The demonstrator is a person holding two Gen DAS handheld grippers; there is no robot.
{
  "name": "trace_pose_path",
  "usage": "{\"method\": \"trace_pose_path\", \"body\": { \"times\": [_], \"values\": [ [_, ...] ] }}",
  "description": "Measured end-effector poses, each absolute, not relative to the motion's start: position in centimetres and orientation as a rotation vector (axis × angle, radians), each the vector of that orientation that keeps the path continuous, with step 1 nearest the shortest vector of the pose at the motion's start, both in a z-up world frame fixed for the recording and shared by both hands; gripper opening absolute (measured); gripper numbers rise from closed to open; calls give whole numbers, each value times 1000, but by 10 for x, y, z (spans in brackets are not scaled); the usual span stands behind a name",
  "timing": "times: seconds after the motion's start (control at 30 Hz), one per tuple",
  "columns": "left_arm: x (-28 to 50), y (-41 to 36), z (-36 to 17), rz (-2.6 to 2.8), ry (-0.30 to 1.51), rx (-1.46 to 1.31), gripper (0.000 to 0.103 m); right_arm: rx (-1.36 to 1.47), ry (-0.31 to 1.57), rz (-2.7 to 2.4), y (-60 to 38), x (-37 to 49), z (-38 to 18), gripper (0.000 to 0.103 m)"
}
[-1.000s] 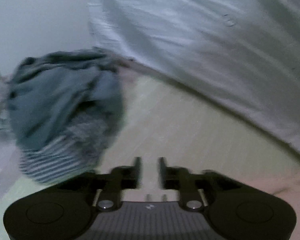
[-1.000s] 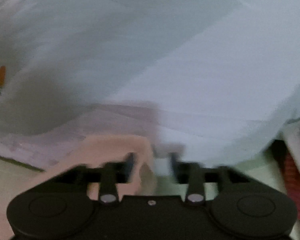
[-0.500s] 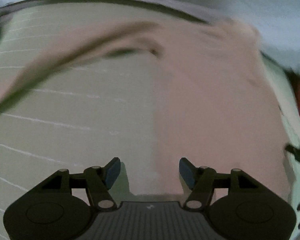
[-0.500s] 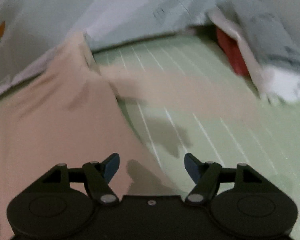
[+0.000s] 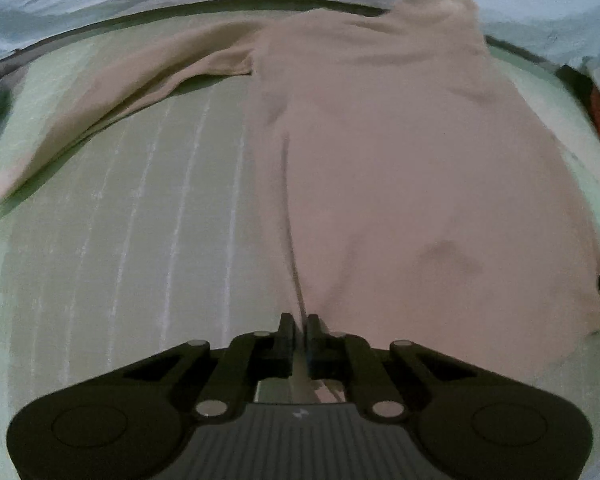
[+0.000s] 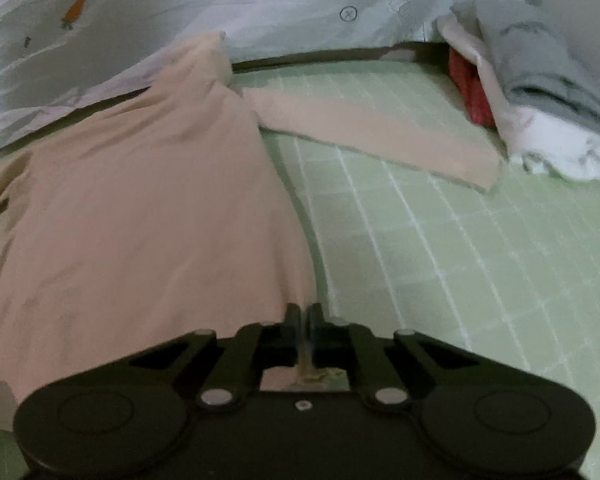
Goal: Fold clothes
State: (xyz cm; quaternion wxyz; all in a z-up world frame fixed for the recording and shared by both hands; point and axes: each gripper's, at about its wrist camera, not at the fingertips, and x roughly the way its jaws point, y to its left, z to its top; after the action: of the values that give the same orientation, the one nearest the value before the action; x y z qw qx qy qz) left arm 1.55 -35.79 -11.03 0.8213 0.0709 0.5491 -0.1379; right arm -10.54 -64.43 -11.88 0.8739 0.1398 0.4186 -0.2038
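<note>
No readable writing shows anywhere; the only marks are small orange carrot prints and a tiny circled sign on the pale blue sheet (image 6: 300,4) bunched along the far edge of the bed. A pink long-sleeved top (image 5: 400,160) lies spread flat on the green mat (image 5: 120,260) with white grid lines, its long axis running straight away from both cameras, neck end at the far side by the sheet and hem at the near side. The left claw (image 5: 298,328) is pressed together on the near hem at the top's left corner, a thin ridge of cloth rising from between its jaws. The right claw (image 6: 304,316) is likewise pinched shut on the hem at the opposite near corner, pink fabric caught between its jaws. In the left wrist view one sleeve stretches out to the left across the mat; in the right wrist view the other sleeve (image 6: 380,132) angles out to the right, its cuff ending near a heap of clothes (image 6: 532,92), grey, white and red, at the mat's far right corner, well apart from the claws.
</note>
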Motion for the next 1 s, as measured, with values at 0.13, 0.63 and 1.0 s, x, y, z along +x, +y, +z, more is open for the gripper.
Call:
{"method": "trace_pose_path", "body": {
  "times": [0.13,0.63,1.0],
  "values": [
    [-16,-335,-108,-225,1196,131,7,293,911,-367,-625,-140,-119,5],
    [-23,-323,-96,-22,1168,-44,62,280,962,-231,-633,-172,-112,37],
    [14,-353,-89,-9,1129,11,85,471,782,-568,-748,-120,-101,64]
  ]
}}
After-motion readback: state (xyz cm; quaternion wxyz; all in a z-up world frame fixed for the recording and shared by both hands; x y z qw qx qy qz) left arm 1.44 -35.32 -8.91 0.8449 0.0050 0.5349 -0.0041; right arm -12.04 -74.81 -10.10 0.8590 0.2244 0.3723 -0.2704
